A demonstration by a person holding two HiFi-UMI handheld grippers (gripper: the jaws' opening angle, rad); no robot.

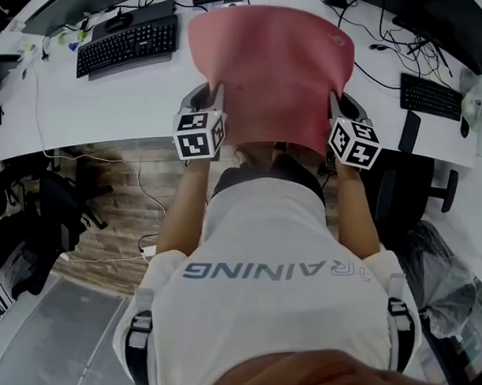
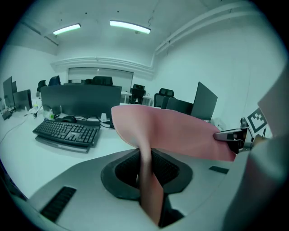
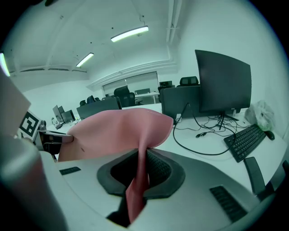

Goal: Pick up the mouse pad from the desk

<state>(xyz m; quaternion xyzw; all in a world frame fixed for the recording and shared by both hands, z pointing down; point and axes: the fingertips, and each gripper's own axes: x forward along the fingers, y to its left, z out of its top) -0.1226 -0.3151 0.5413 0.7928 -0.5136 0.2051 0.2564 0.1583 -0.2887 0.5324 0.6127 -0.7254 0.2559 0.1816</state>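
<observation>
A pink mouse pad hangs in the air above the white desk, stretched between both grippers. My left gripper is shut on its near left corner and my right gripper on its near right corner. In the left gripper view the mouse pad runs up from the pinched jaws and curves off to the right, where the other gripper's tip clamps it. The right gripper view shows the mouse pad pinched on edge and bending left toward the left gripper's tip.
A black keyboard and mouse lie on the desk at the far left. Another keyboard, a black phone-like slab and tangled cables are at the right. Monitors stand behind. An office chair sits by my right arm.
</observation>
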